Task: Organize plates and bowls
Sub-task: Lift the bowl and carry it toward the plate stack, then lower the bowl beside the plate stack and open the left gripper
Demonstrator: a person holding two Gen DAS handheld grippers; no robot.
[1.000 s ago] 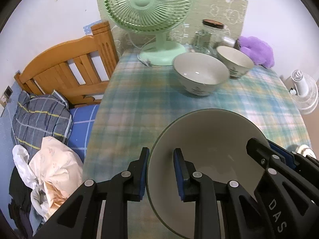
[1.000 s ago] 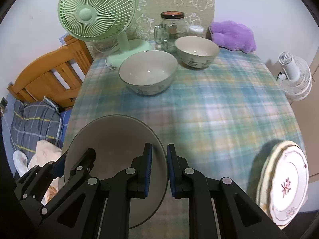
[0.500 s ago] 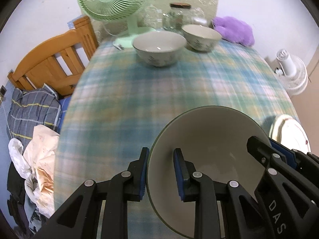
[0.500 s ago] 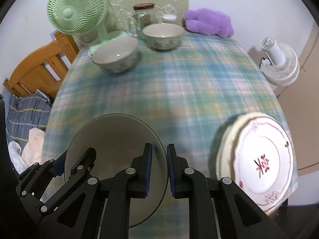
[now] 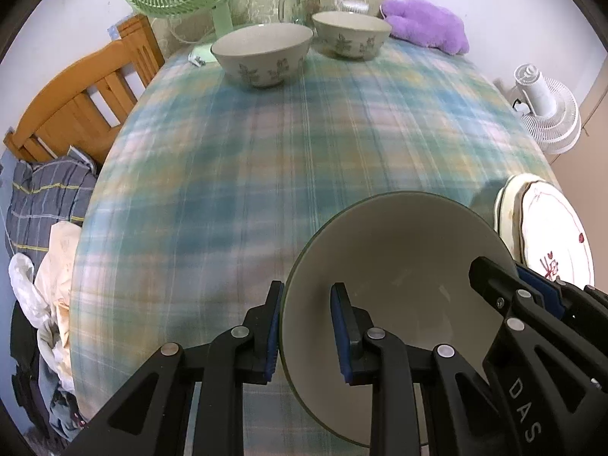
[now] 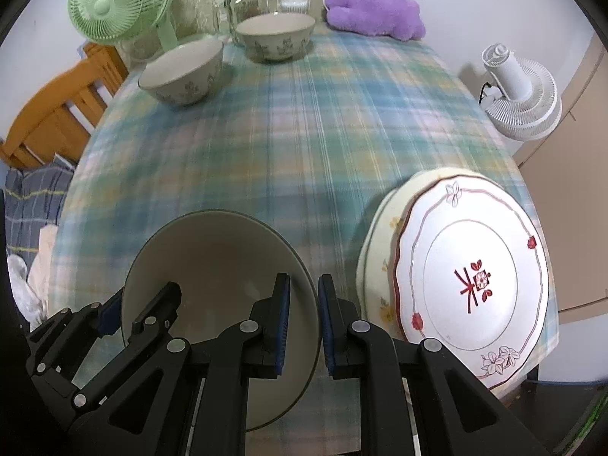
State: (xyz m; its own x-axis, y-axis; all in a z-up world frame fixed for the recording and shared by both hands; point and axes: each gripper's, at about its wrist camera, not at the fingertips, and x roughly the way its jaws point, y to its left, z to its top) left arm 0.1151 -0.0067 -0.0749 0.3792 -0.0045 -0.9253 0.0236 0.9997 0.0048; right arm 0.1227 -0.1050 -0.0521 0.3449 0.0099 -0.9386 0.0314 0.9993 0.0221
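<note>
Both tongs clamp 1 green-rimmed bowl (image 5: 395,266) by opposite rim edges — left tongs (image 5: 307,332), right tongs (image 6: 304,326) — held above the near table (image 5: 266,152). Plates (image 6: 471,285) sit stacked beside it; 2 floral bowls (image 6: 182,70) remain unstacked far back.

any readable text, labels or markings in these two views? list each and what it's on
"DAS": pale raised letters on the black body of the right gripper, seen in the left wrist view.
A red character-like motif at the centre of the top plate: decorative, I cannot read it as a word.
Glass jar: no legible label.
Nothing else readable.
</note>
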